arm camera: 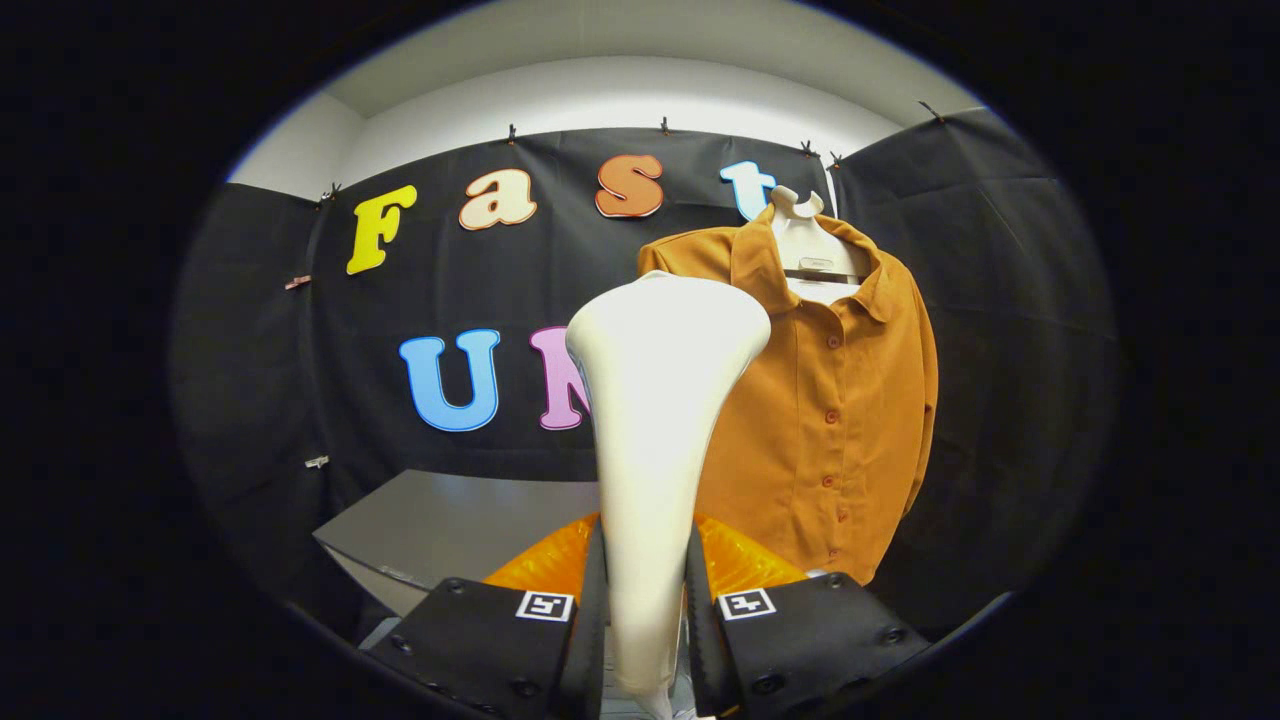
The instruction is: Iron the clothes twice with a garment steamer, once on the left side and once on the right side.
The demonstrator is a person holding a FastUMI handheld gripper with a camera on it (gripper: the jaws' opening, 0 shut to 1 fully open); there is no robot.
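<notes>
The hand-held gripper [645, 600] is closed on the white garment steamer [655, 420], both black fingers [590, 610] pressing the slim handle from either side. The steamer stands upright between them, widening toward its broad head, which rises well above the fingers. Each finger block carries a small square marker on its top face.

Beyond the steamer and to its right hangs the orange-brown button-up shirt [840, 400] on a white hanger [805, 245], against the black cloth wall. Its collar is open and its button row runs down the front. The steamer head overlaps the shirt's left edge in this view; whether it touches the fabric cannot be told.

Just behind the fingers, low down, a glossy orange object [740, 560] shows on both sides of the handle. To the far left lies a grey worktop [450, 520].
</notes>
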